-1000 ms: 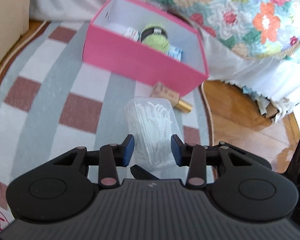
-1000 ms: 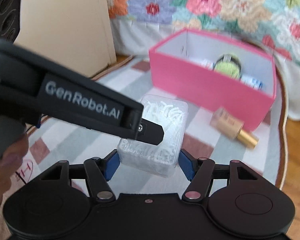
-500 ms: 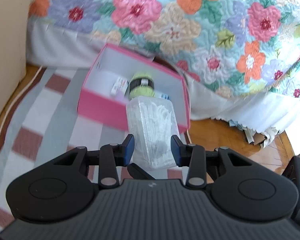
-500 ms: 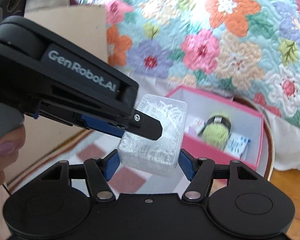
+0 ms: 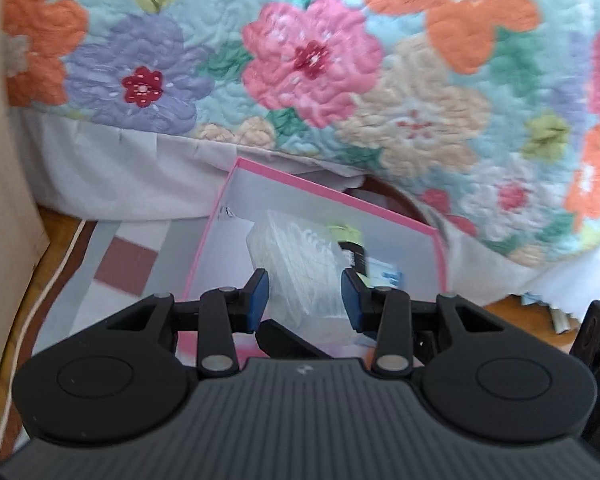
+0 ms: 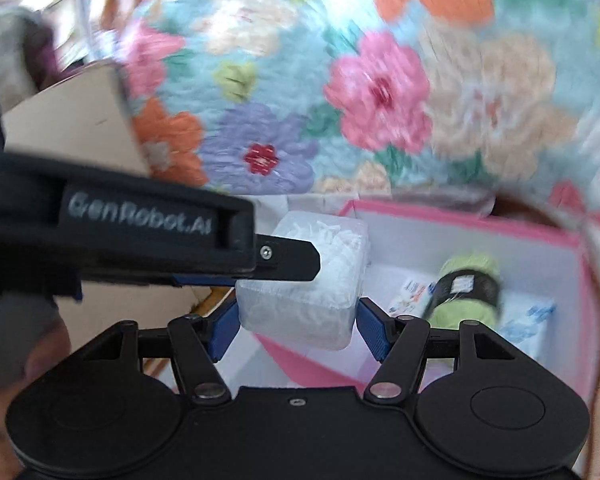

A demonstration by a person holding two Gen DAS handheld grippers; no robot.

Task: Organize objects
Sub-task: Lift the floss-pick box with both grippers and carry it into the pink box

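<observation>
Clear plastic, packed with white cotton swabs: the swab box (image 5: 300, 268) that sat on the striped rug (image 5: 112, 276) a second ago now hangs in the air over the open pink box (image 5: 404, 216), just above its near wall. I judge the carry nearly finished, with only lowering and letting go left. My left tool (image 5: 303, 299) pinches the swab box across its narrow width, both blue pads pressed to its sides. My right tool (image 6: 298, 326) brackets the wider span, its pads at the walls, seemingly touching. Green yarn (image 6: 466, 292) and small packets (image 6: 410, 294) already lie inside the pink box.
</observation>
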